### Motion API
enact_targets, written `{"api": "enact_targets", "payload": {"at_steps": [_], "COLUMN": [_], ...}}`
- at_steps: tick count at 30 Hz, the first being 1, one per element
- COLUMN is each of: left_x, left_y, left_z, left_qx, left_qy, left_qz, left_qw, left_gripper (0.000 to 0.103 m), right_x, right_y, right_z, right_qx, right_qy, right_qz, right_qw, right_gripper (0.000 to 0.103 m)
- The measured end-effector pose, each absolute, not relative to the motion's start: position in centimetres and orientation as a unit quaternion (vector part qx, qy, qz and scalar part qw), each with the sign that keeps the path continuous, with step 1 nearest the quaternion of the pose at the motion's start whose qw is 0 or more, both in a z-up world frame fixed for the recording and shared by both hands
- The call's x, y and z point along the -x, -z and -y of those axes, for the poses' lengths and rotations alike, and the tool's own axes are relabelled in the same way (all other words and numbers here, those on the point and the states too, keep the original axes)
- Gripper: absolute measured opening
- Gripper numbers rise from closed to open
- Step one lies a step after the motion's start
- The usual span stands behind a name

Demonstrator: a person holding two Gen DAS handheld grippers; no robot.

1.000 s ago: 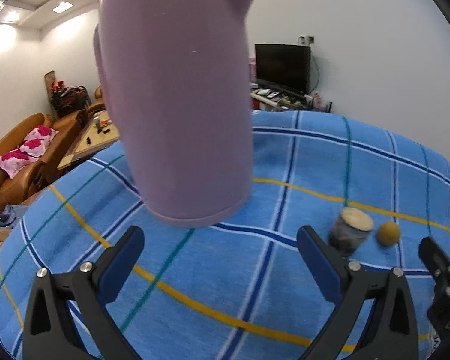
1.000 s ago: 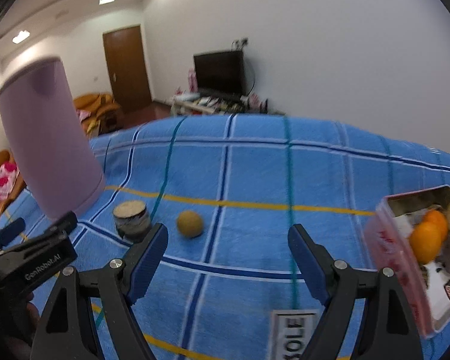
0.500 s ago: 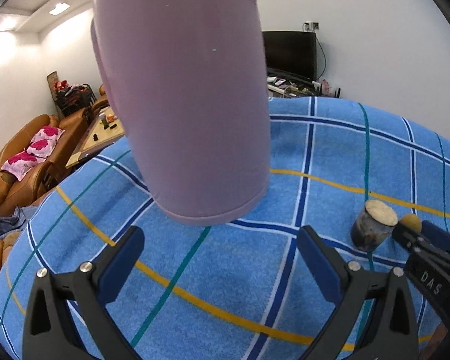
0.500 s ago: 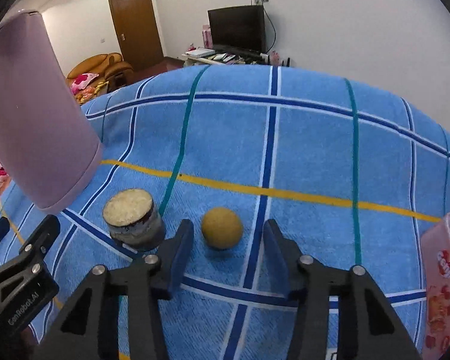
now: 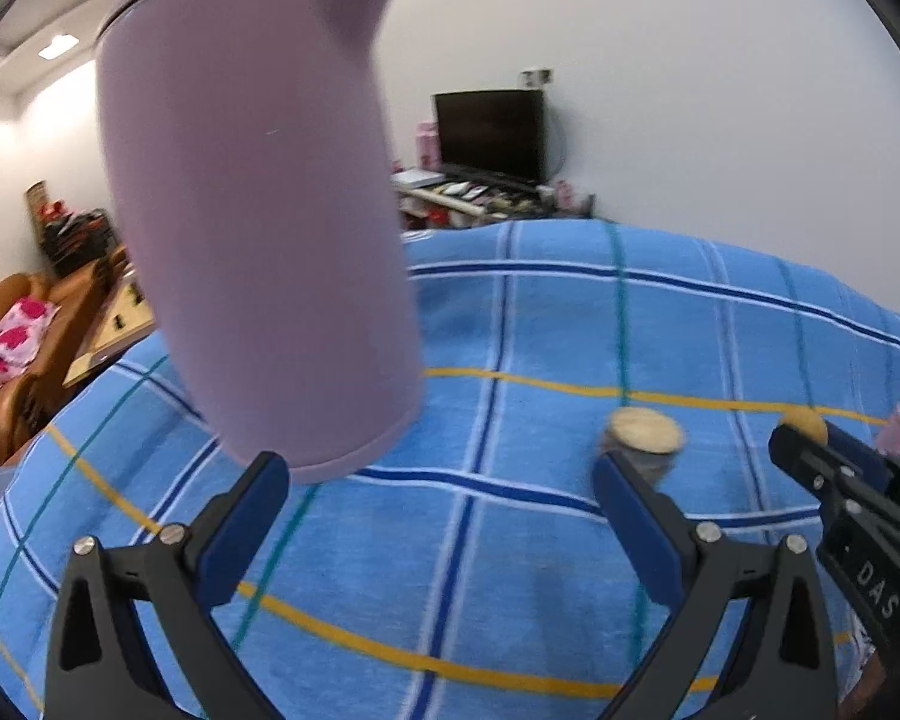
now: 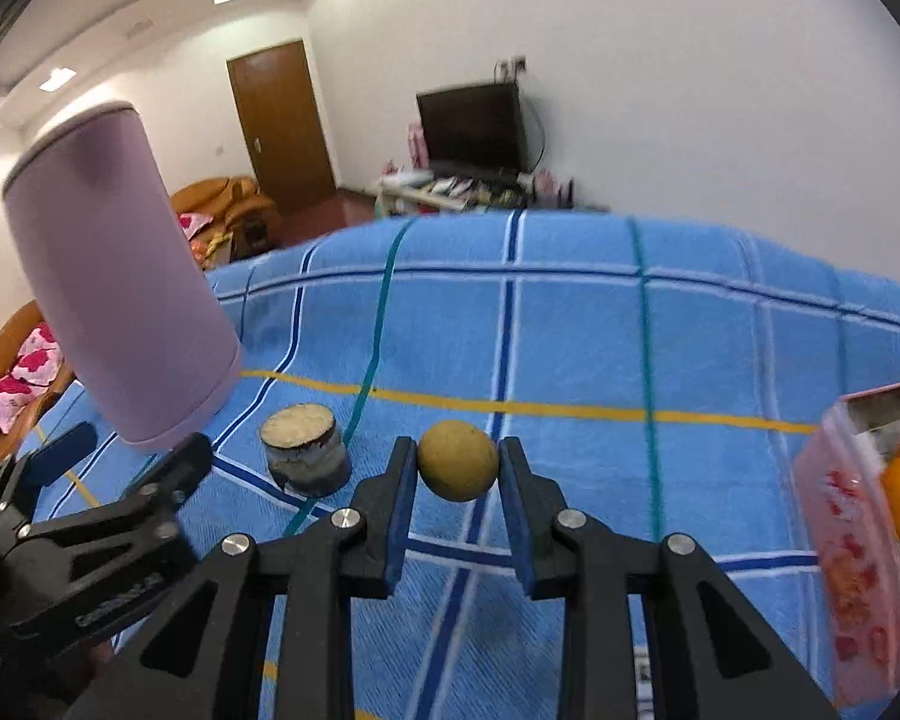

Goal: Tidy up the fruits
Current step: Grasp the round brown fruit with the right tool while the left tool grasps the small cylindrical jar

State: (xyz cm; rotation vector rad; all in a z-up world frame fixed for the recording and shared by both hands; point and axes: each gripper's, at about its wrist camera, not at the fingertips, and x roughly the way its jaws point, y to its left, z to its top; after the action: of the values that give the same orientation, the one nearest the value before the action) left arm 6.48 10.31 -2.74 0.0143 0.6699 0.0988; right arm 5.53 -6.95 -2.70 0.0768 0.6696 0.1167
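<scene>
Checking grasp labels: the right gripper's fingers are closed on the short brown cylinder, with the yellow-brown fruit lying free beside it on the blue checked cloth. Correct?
Not quite. The right wrist view shows the right gripper shut on the yellow-brown fruit; the short brown cylinder is what stands free beside it on the blue checked cloth.

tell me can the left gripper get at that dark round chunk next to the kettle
Probably yes: the left gripper is open and empty, and the chunk sits just past its right finger on bare cloth, though the right gripper works close beside it.
</scene>
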Motion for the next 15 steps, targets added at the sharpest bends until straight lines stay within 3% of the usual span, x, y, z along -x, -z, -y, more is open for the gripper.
{"api": "enact_targets", "payload": {"at_steps": [5,11,15], "left_x": [-6.8,-8.6,-10.8], "left_y": [2.3,1.9,2.9], "left_z": [-8.3,-4.8,-3.7], "left_qx": [-0.016,-0.096,-0.086], "left_qy": [-0.02,-0.026,-0.014], "left_qz": [-0.351,-0.351,-0.382], "left_qw": [0.936,0.931,0.92], "left_gripper": [0.103,0.103,0.091], "right_x": [-3.2,-3.0,-3.3], "right_y": [1.5,1.4,1.7], "right_z": [7.6,9.0,9.8], "right_qx": [-0.024,-0.041,-0.058], "right_qy": [-0.033,-0.017,-0.01], "right_qz": [-0.288,-0.286,-0.294], "right_qw": [0.957,0.957,0.954], "right_gripper": [0.029,0.029,0.029]}}
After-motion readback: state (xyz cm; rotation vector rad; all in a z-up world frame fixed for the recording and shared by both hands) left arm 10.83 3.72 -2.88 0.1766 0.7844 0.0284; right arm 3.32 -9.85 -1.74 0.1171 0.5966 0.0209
